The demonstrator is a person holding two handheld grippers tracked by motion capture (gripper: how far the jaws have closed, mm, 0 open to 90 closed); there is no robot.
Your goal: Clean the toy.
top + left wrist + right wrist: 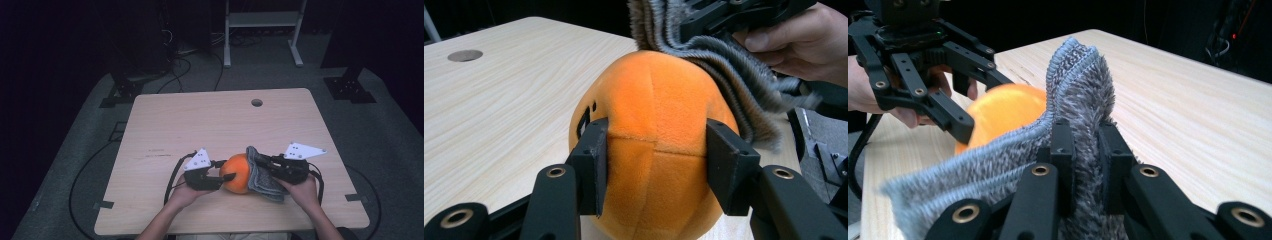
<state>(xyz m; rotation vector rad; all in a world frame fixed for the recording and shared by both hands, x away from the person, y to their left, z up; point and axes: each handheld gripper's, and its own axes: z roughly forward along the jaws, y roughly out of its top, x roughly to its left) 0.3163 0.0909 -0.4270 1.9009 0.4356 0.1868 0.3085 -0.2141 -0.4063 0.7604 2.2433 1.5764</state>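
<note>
1. Holding a soft orange ball is my left gripper. Its two black jaws sit on each side of the ball and press into the plush, so they are open just as wide as the ball.
2. In the left gripper view the orange ball is right up close, with one jaw on its left side and one on its right.
3. My right gripper has a fuzzy grey cloth. Its jaws are nearly together, with a fold of the cloth pinched between them.
4. In the right gripper view the grey cloth stands up past the jaws and hangs down to the left.
5. The cloth touches the right side of the ball and drapes over part of it.
6. The ball is at the near middle of the wooden surface, between my two hands.
7. My left hand and my right hand hold the grippers from behind.
8. A small round hole is at the far side of the surface.
</note>
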